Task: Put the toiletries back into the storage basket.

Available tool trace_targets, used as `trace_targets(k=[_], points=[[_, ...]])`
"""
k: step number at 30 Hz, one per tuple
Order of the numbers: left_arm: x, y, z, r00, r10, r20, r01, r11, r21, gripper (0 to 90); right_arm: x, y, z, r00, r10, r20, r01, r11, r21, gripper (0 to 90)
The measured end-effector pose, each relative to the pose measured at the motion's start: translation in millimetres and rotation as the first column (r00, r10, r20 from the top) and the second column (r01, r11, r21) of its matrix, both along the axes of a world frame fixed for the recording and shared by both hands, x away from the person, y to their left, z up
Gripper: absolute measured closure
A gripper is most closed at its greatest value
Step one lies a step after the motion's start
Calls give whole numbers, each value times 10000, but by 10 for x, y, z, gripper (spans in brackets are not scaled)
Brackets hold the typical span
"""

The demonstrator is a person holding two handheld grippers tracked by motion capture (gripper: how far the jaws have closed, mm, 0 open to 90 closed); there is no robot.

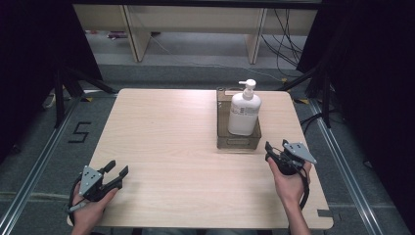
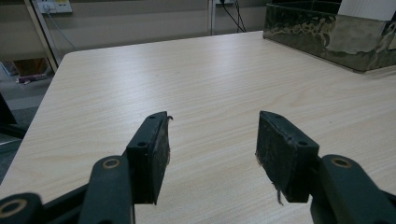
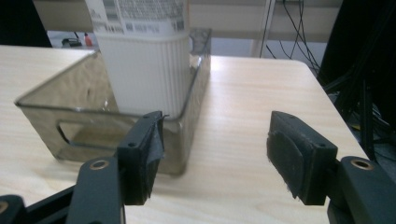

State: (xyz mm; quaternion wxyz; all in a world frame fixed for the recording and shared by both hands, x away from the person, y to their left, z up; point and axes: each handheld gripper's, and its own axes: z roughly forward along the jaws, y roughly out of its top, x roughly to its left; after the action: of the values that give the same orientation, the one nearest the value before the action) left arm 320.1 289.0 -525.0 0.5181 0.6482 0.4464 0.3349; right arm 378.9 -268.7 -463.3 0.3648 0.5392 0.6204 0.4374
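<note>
at the near left corner of the wooden table (image 1: pixel 176 147), the left gripper (image 1: pixel 116 175) is held low by the person's left hand (image 1: pixel 88 208), its jaws spread apart with nothing between them; in the left gripper view, only bare tabletop is seen in the gap between its pads (image 2: pixel 161 149). at the near right, the right gripper (image 1: pixel 275 149) is held by the right hand (image 1: pixel 291 183), also released and empty, and is aimed toward the far side of the table. its jaws are seen just short of the near end of a smoky translucent plastic bin (image 1: pixel 238 142), not touching it; in the right gripper view the left jaw lines up with the bin's near right corner, while the right jaw stands over open table.

the bin is set right of the table's middle, with its long axis running near to far and a handle cut-out (image 3: pixel 91 136) in its near end wall. a white pump dispenser bottle (image 1: pixel 244 111) is stood upright inside it, toward the near end, its long axis vertical. the pump nozzle (image 1: pixel 243 83) is pointed to the left. a printed label (image 3: pixel 140 14) is carried on the bottle, but its writing is too small and blurred to be read.

beyond the table, a "5" (image 1: pixel 80 132) is marked in black tape on the grey floor at left, and pale furniture legs (image 1: pixel 137 34) and loose cables (image 1: pixel 286 39) are seen at the far side.
</note>
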Motion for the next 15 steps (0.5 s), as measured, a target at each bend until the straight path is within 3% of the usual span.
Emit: trace_targets(k=[1, 2, 4, 5, 6, 12, 14, 15], points=[[1, -1, 0, 10000, 5, -1, -5, 10000, 6, 436, -36, -3, -50, 9994, -265, -221, 267, 9996, 69, 373], [1, -1, 0, 10000, 5, -1, -5, 10000, 6, 437, -22, -29, -89, 10000, -74, -6, 74, 10000, -22, 374], [3, -7, -1, 10000, 21, 23, -21, 10000, -72, 436, -43, -43, -107, 9997, -116, -218, 114, 9999, -86, 373], [3, -7, -1, 10000, 18, 24, -18, 10000, -70, 436, -63, -22, -133, 9989, -332, -338, 337, 9993, 143, 373], [3, -7, -1, 10000, 29, 25, -29, 10000, -78, 436, -59, -63, -190, 9997, -97, -213, 93, 9997, -224, 373], [2, -6, -1, 10000, 41, 10, -41, 9999, -97, 436, -116, -100, -298, 9991, -202, -377, 192, 9994, -282, 373], [2, -5, 0, 10000, 22, 11, -22, 10000, -90, 436, -132, -76, -330, 9985, -332, -435, 338, 9993, 146, 372], [3, -5, -2, 10000, 9, 21, -9, 10000, -93, 435, -132, -83, -338, 9983, -380, -438, 378, 9993, -51, 372]])
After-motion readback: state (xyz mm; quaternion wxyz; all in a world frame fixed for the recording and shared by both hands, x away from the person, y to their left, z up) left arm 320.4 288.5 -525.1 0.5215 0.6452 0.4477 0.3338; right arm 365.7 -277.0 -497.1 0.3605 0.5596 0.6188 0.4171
